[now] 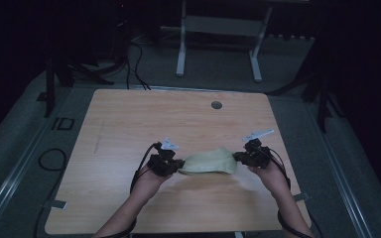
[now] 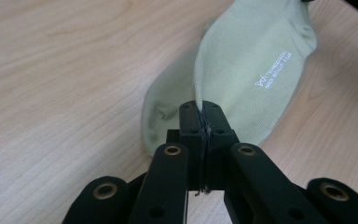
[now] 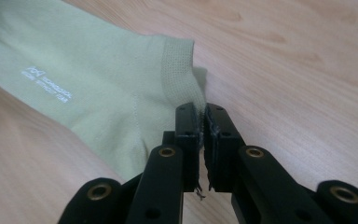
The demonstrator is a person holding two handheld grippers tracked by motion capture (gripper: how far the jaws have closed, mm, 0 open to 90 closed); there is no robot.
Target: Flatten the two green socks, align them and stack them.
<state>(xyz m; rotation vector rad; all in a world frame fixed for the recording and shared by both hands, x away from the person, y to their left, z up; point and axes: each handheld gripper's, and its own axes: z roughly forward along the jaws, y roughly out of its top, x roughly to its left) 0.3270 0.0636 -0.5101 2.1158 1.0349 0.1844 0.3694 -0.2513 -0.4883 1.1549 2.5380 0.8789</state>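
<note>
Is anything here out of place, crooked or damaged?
Nothing stands out. The pale green sock lies on the wooden table, pinched at one end by the left gripper and at its ribbed cuff by the right gripper. No tear or stain shows on it.

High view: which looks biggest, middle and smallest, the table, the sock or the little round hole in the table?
1. Table, by far the largest.
2. Sock, stretched between the left gripper and right gripper.
3. Round hole, smallest.

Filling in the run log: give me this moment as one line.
left gripper: shut on sock | right gripper: shut on sock cuff | sock: stretched between grippers over table
</note>
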